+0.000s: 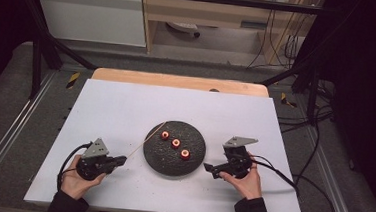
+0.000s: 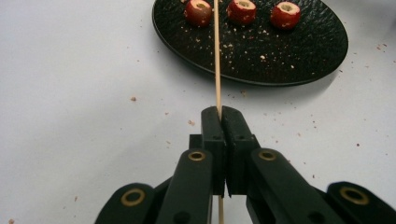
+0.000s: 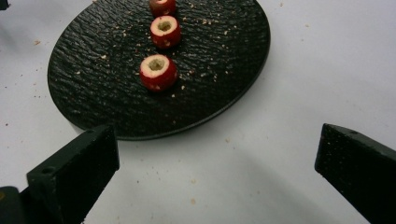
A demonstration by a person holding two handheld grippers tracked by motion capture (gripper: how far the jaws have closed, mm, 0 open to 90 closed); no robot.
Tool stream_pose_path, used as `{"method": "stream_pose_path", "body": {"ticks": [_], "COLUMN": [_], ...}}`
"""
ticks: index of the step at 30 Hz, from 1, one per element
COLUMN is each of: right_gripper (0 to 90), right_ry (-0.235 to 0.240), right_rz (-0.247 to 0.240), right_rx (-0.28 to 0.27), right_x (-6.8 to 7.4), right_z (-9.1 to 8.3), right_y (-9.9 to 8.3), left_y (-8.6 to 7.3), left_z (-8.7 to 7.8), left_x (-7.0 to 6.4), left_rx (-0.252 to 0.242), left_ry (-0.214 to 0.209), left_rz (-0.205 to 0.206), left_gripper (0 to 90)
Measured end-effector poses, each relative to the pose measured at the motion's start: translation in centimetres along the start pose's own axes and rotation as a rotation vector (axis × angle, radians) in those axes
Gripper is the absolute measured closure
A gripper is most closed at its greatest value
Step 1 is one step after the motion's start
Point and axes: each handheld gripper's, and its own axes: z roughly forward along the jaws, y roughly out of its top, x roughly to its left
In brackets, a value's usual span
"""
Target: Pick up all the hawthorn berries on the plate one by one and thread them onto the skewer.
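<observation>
– How much room do you have around the plate?

– Bare white table on every side of it; your grippers sit just off its near rim.

– And your hands?

– Both low. Your left gripper is clenched on the skewer, whose tip reaches over the plate by the leftmost of three red fruit pieces. Your right gripper gapes wide, holding nothing.
</observation>
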Motion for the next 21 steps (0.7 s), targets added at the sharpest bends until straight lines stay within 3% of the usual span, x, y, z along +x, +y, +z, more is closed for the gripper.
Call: {"method": "stream_pose_path", "body": {"ticks": [11,16,21], "right_gripper": [1.8,6.9,14.3], "right_ry": [0.006,0.022,0.043], "right_rz": [-0.028,-0.083,-0.109], "right_rx": [0.048,0.109,0.168], "right_x": [1.5,2.3,2.9], "right_z": [1.9,3.1,4.3], "right_y": [3.1,5.0,6.2], "left_y": [-0.6,-0.7,-0.8], "left_z": [-0.3,-0.2,-0.1], "left_x": [0.3,0.1,0.0], "left_rx": [-0.006,0.002,0.010], "left_ry": [-0.001,-0.009,-0.017], "left_rz": [-0.003,0.009,0.015], "left_gripper": [88.6,88.6,88.6]}}
